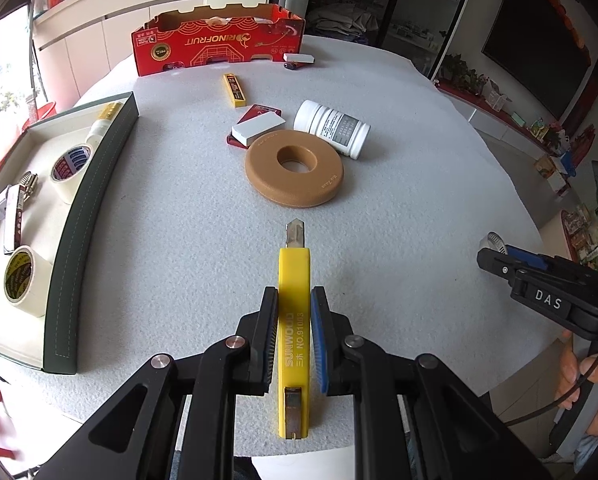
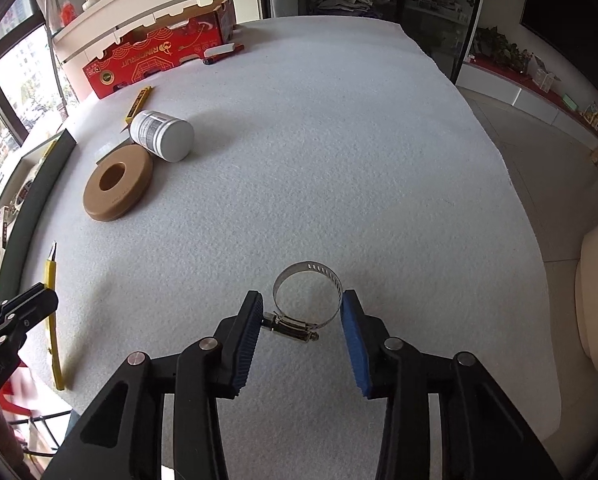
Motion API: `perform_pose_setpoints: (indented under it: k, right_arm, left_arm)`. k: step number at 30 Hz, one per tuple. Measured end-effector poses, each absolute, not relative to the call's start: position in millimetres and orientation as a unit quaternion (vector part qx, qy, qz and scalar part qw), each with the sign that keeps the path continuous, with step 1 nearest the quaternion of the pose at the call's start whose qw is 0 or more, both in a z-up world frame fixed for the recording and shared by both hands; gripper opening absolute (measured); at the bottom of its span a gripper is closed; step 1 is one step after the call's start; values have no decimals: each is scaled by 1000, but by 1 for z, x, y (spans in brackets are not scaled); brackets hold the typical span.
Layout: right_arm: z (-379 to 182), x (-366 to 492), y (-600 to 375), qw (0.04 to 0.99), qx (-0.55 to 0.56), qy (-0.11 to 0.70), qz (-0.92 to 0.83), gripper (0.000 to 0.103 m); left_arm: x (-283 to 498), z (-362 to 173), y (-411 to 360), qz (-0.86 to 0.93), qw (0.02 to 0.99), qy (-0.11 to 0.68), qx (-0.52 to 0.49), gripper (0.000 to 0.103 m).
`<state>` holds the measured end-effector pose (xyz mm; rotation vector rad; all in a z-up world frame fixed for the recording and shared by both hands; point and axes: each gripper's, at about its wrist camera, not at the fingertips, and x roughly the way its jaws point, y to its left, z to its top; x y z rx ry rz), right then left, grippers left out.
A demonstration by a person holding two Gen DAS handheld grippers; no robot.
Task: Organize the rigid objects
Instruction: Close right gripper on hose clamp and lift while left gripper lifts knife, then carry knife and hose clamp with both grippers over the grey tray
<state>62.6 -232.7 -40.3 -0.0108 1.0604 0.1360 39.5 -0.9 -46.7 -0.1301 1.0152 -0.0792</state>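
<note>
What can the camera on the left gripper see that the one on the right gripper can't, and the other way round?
Only the left wrist view shows plainly the tape rolls inside the green tray, and the left gripper closed on the yellow utility knife. Only the right wrist view shows the whole metal hose clamp between the right gripper fingers. Both show the tan ring, the white bottle and the red box.

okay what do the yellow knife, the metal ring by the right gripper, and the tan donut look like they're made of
Utility knife: glossy yellow plastic body, bare steel blade tip. Hose clamp: shiny slotted steel band, likely stainless. Tan ring: matte and smooth, possibly plastic or rubber; unclear.
</note>
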Motion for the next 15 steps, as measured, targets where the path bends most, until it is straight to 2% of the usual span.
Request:
perform_pose_setpoints:
  k: [15]
  right_arm:
    - [41,64,-110,879,-40,438,185,42]
  left_arm:
    - [31,23,63,-2,910,401,-107,17]
